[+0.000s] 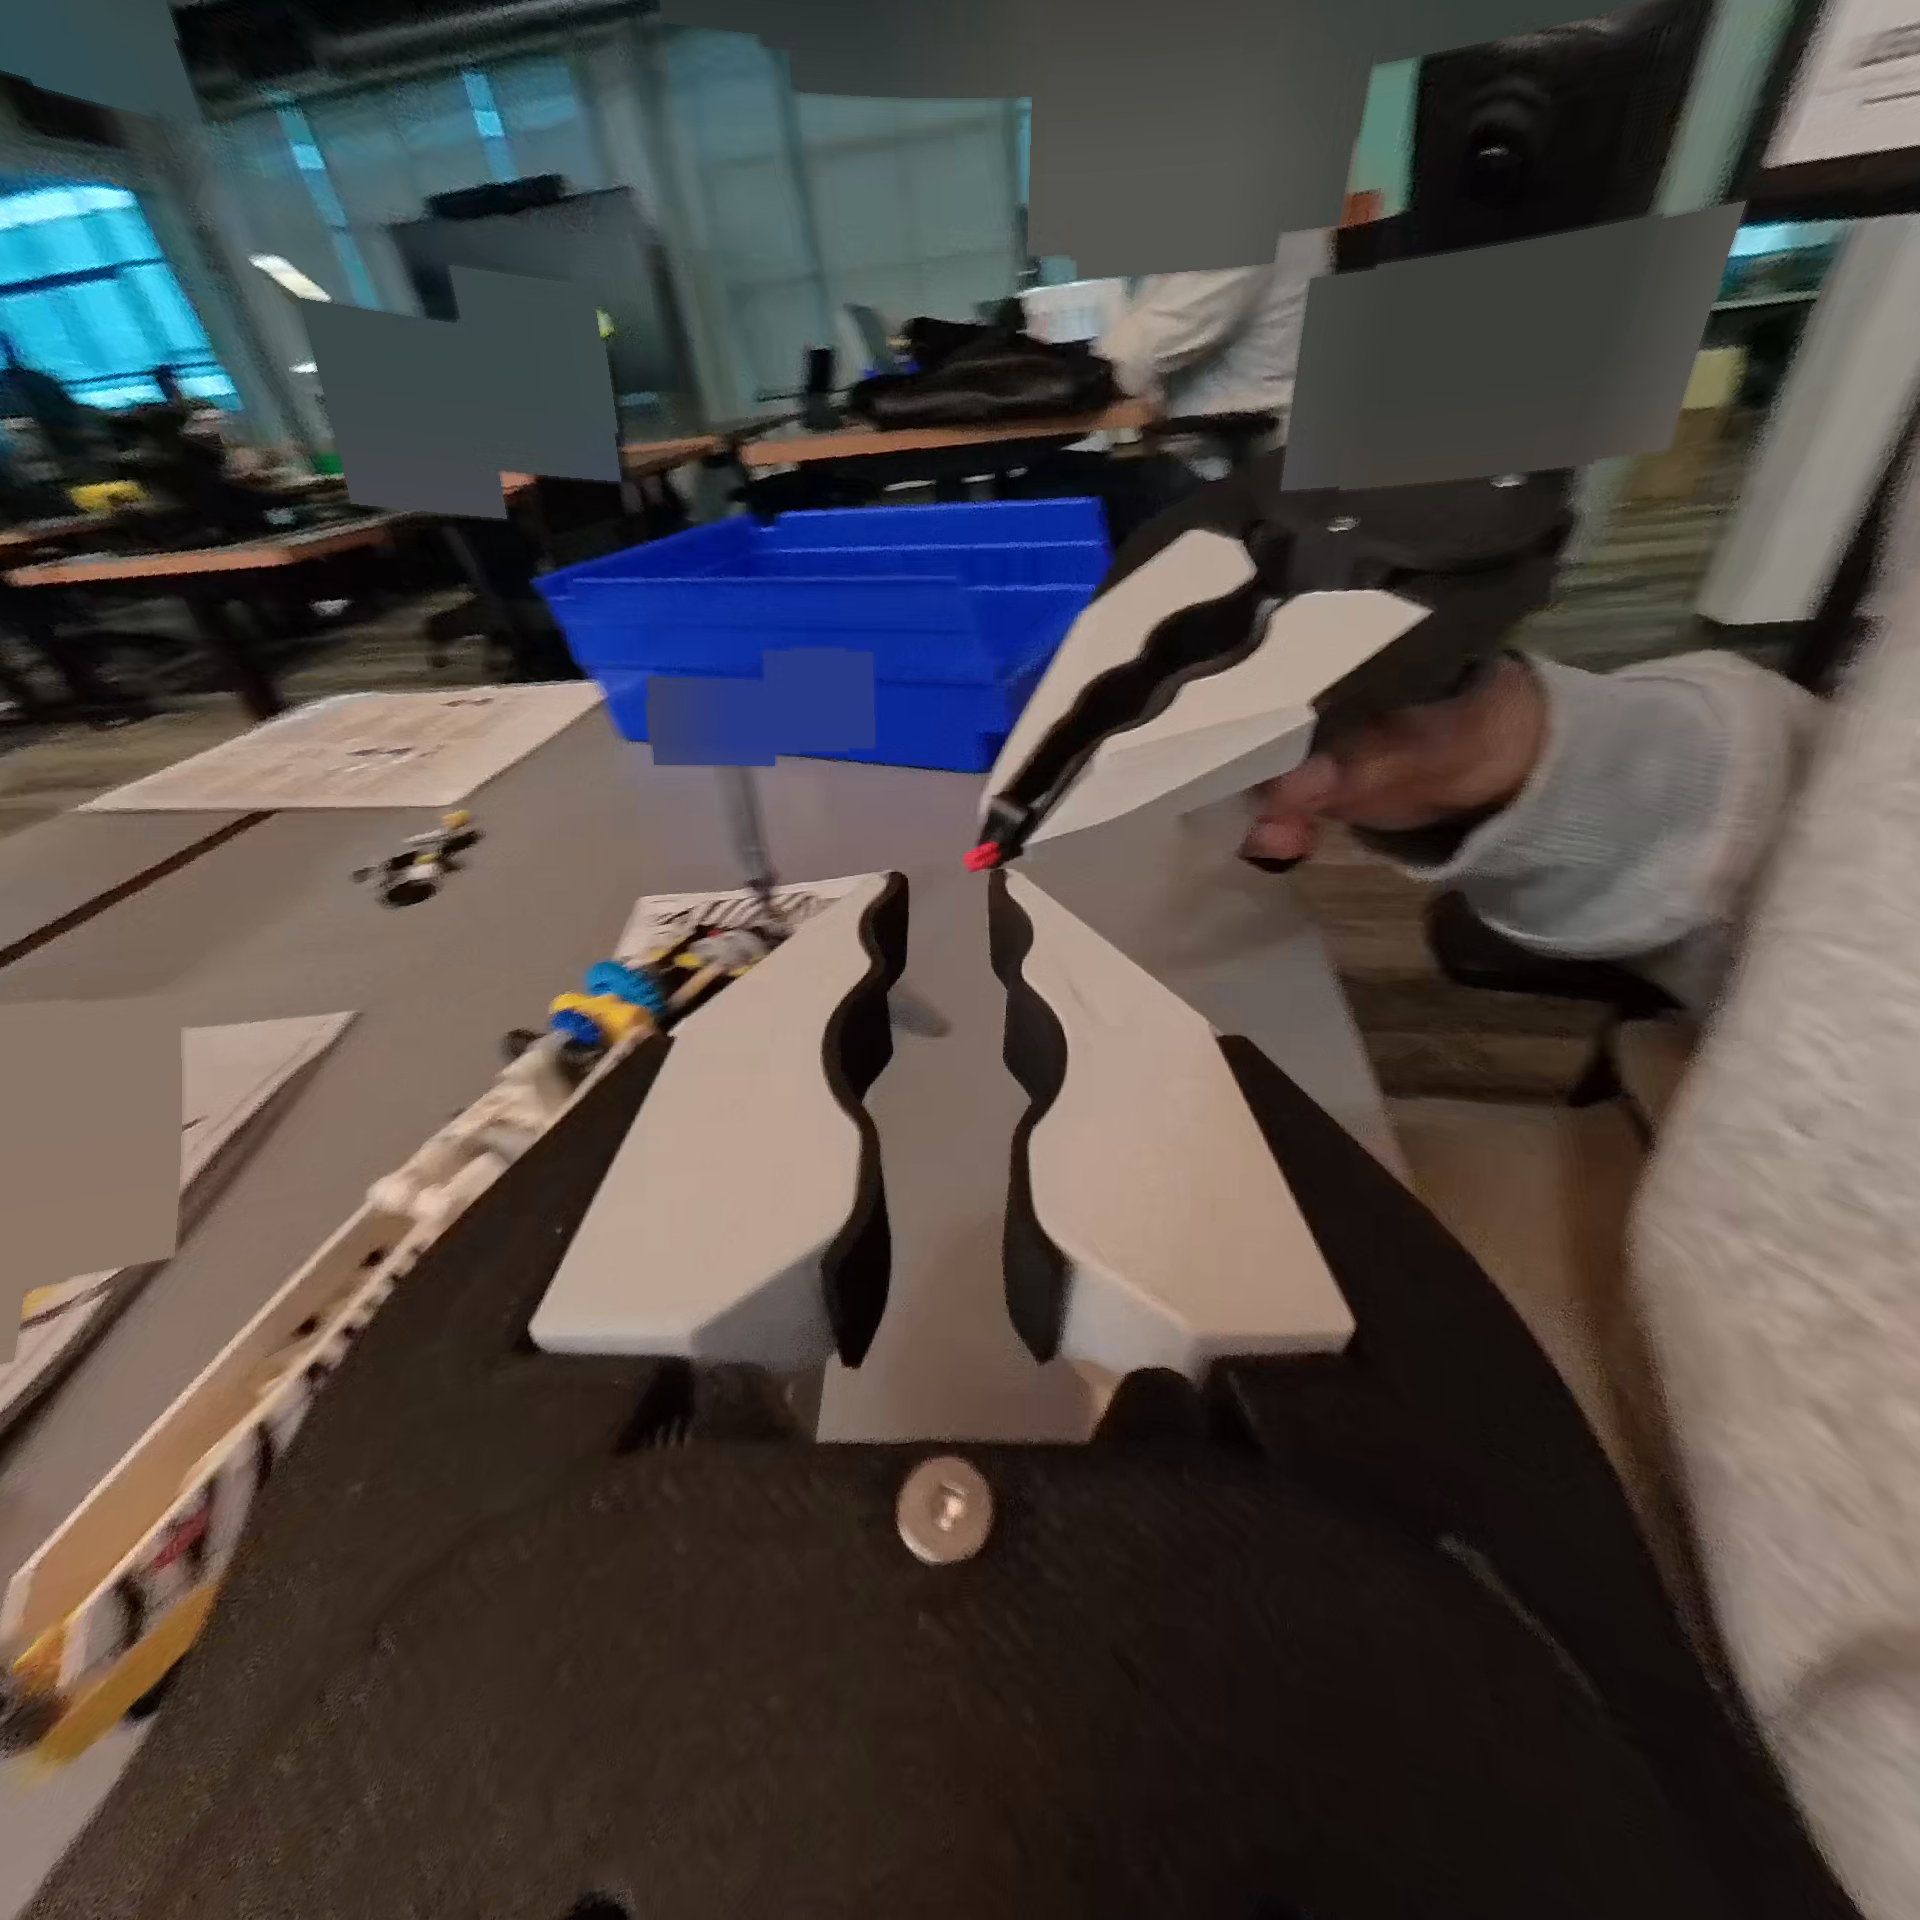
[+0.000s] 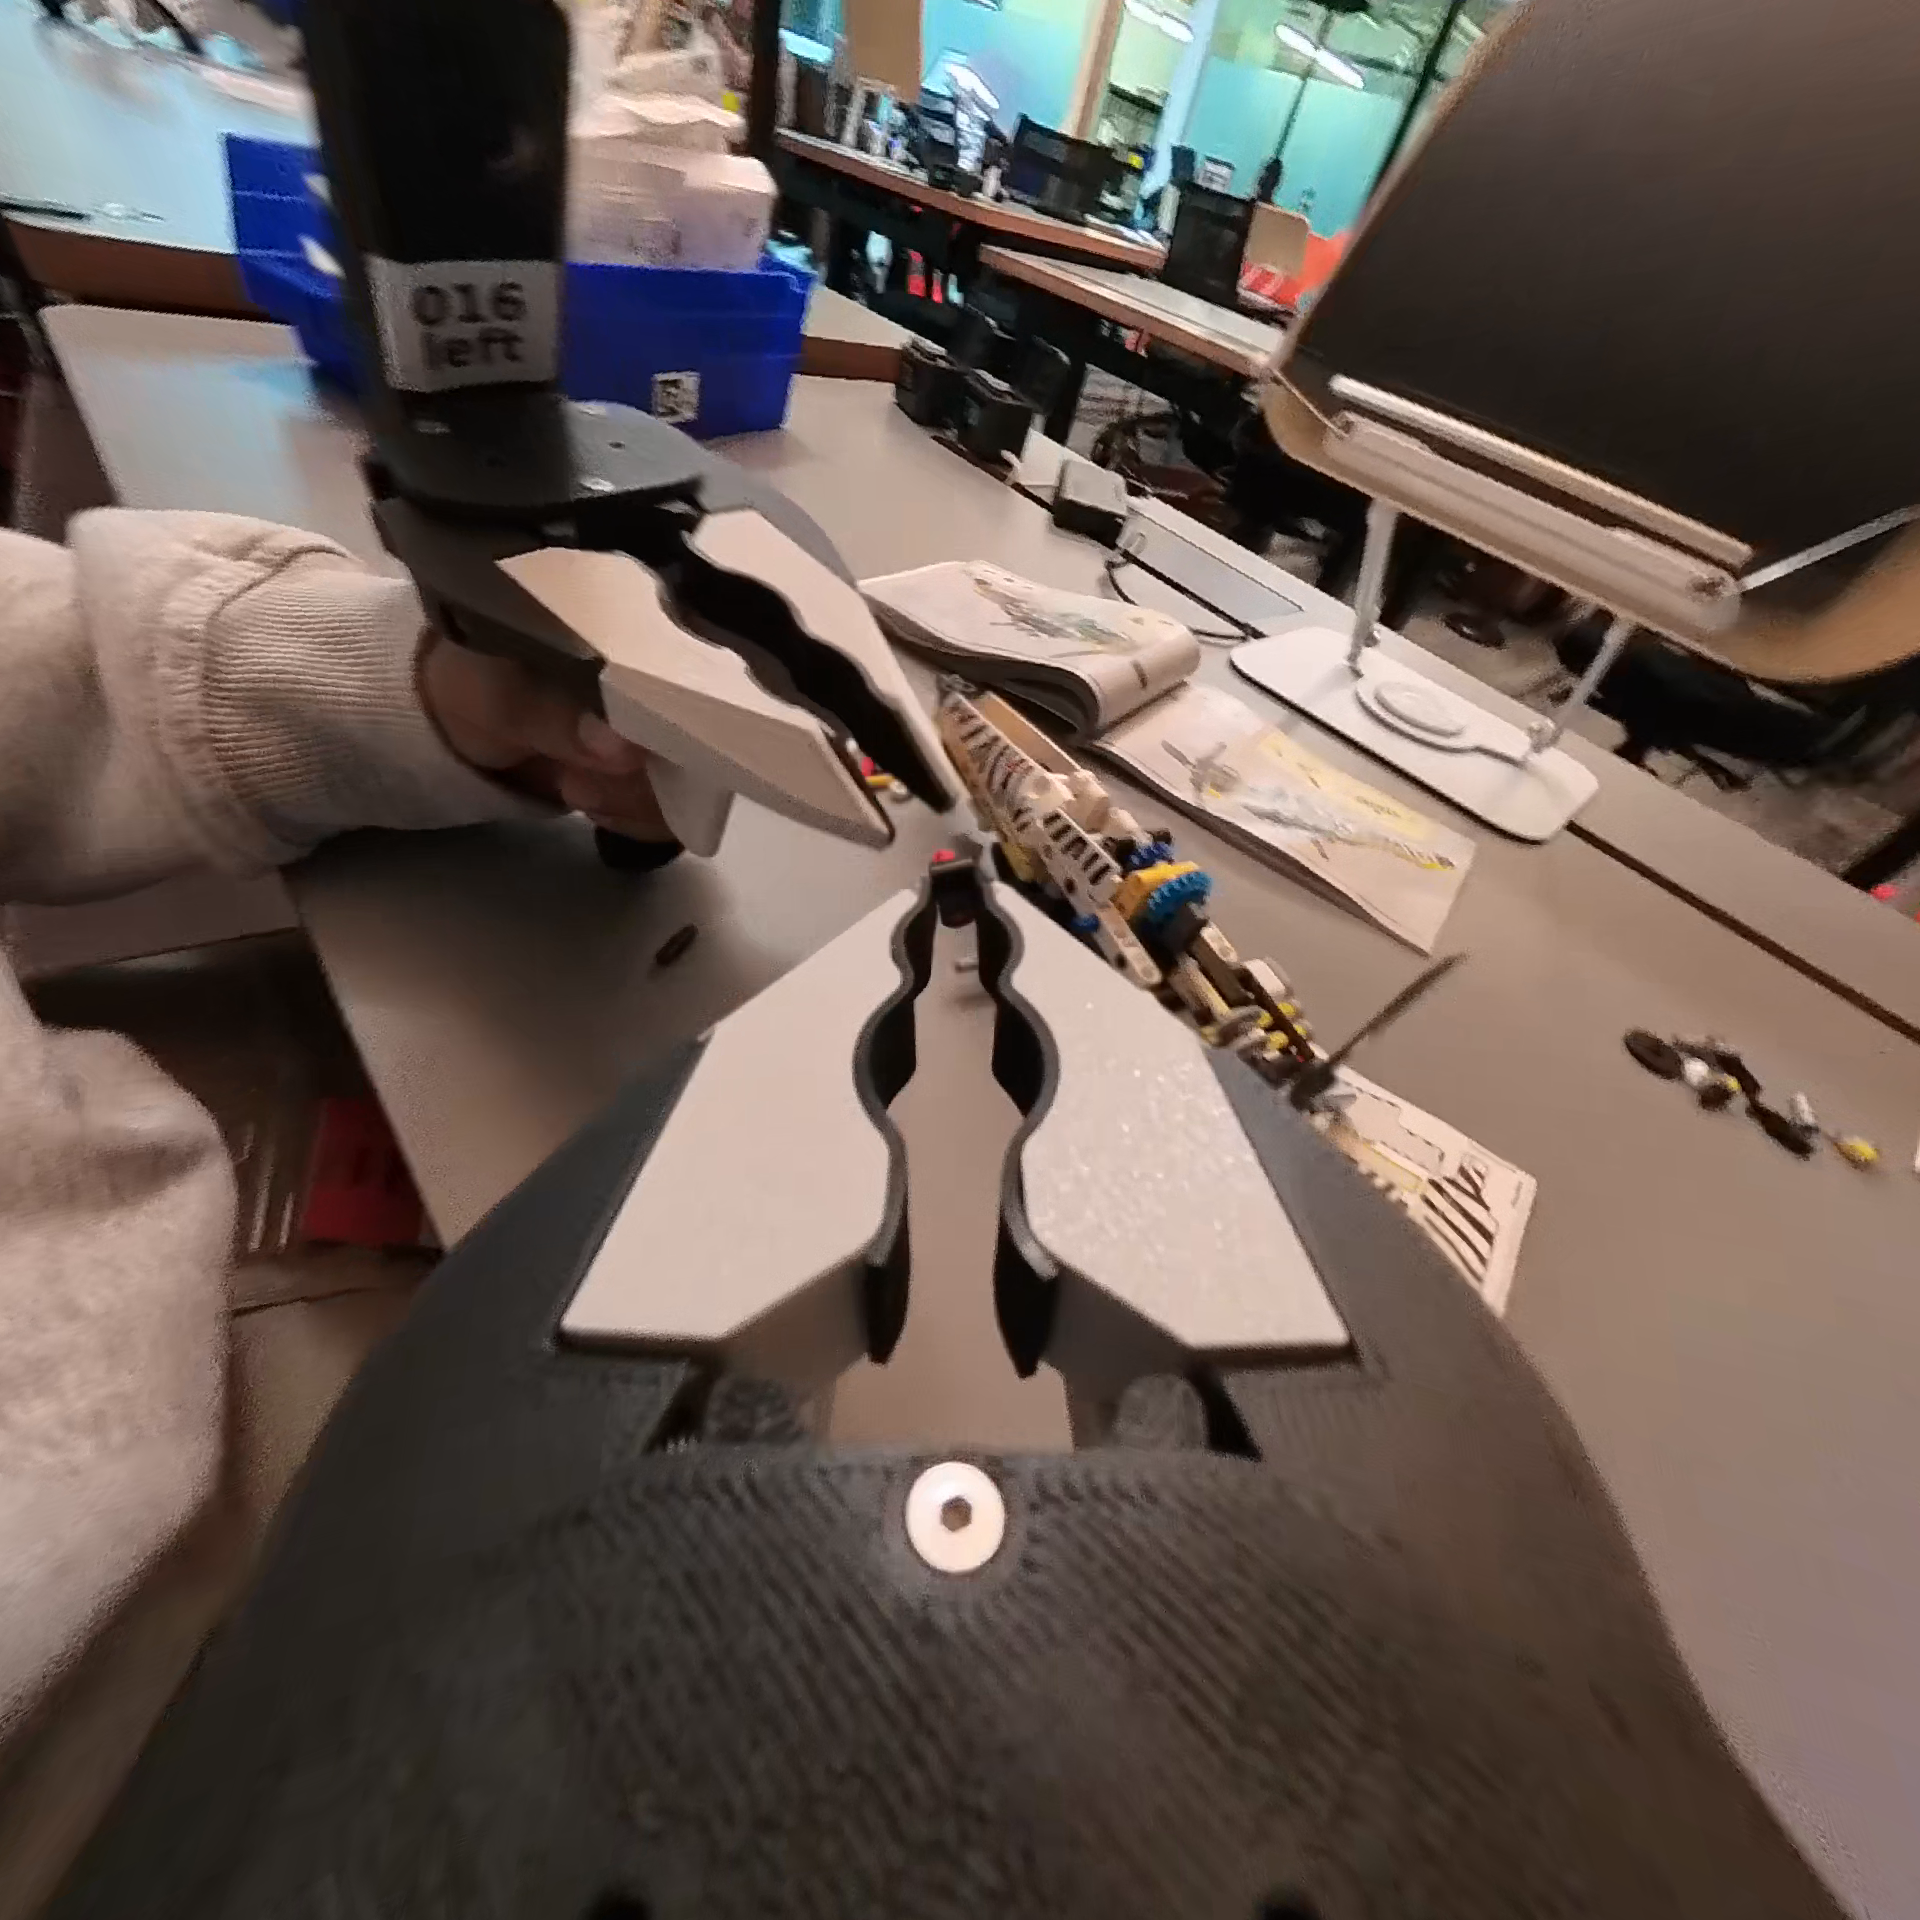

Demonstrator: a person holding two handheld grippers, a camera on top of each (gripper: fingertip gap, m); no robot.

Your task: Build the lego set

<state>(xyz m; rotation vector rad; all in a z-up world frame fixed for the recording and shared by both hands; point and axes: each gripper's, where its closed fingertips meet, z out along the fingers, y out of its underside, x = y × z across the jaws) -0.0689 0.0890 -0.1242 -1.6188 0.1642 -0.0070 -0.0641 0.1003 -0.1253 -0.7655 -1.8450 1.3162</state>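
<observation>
Right wrist view: right gripper [image 2: 961,883] pinches a small red-tipped pin [image 2: 945,858] — offered tip-to-tip to the left gripper [image 2: 940,810] (parted, empty) for handover.

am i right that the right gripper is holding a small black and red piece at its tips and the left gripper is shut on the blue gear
Not quite. The left gripper is open and holds nothing, as the left wrist view shows; the blue gear sits on the lego model on the table. The right gripper does hold the small black and red piece at its tips.
</observation>
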